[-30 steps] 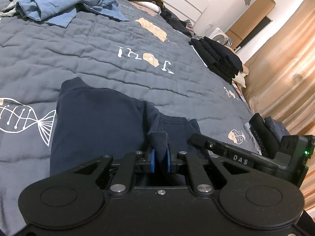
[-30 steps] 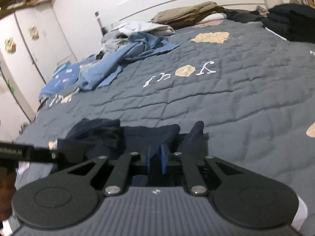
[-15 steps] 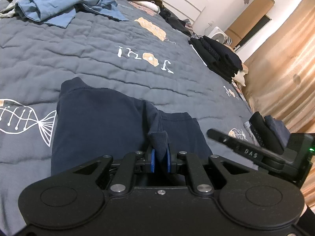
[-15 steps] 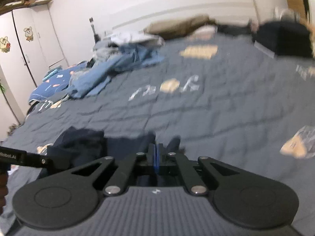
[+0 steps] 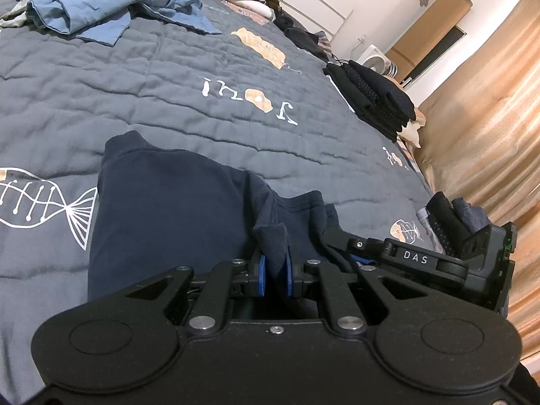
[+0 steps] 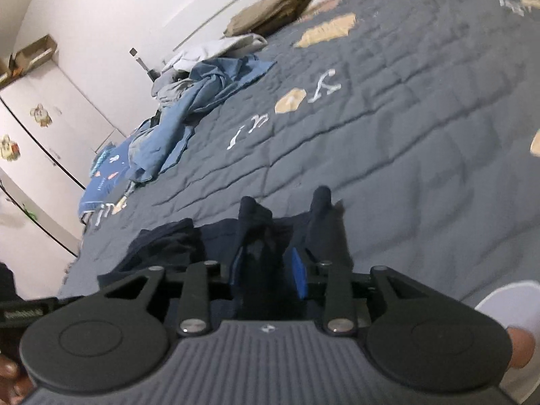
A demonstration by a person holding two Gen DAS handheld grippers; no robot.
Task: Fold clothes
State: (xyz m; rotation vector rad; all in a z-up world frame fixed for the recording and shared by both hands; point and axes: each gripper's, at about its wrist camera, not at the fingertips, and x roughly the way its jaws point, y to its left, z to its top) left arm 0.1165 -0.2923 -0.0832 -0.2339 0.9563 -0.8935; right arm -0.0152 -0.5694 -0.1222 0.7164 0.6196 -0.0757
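A navy garment [image 5: 168, 209] lies folded on the grey quilted bed [image 5: 168, 84]. My left gripper [image 5: 274, 271] is shut on a raised corner of its near edge, which stands up between the blue pads. My right gripper [image 5: 422, 260] sits just to the right, low over the garment's near right edge. In the right wrist view the right gripper [image 6: 266, 270] has its jaws opening. Its blue pads [image 6: 298, 276] stand apart and a hump of the navy garment [image 6: 256, 236] stays loose between them, clear of the right pad.
A heap of blue and grey clothes [image 5: 111, 10] lies at the far left of the bed. A folded black stack [image 5: 374, 101] sits at the right edge, with smaller dark items [image 5: 449, 222] nearer. A curtain [image 5: 489, 118] hangs beyond. A white wardrobe [image 6: 33, 118] stands left.
The right gripper's pads, pressed together before, have come apart over the navy cloth, and its view has rolled. It sits lower and closer beside the left gripper. The left gripper kept its hold.
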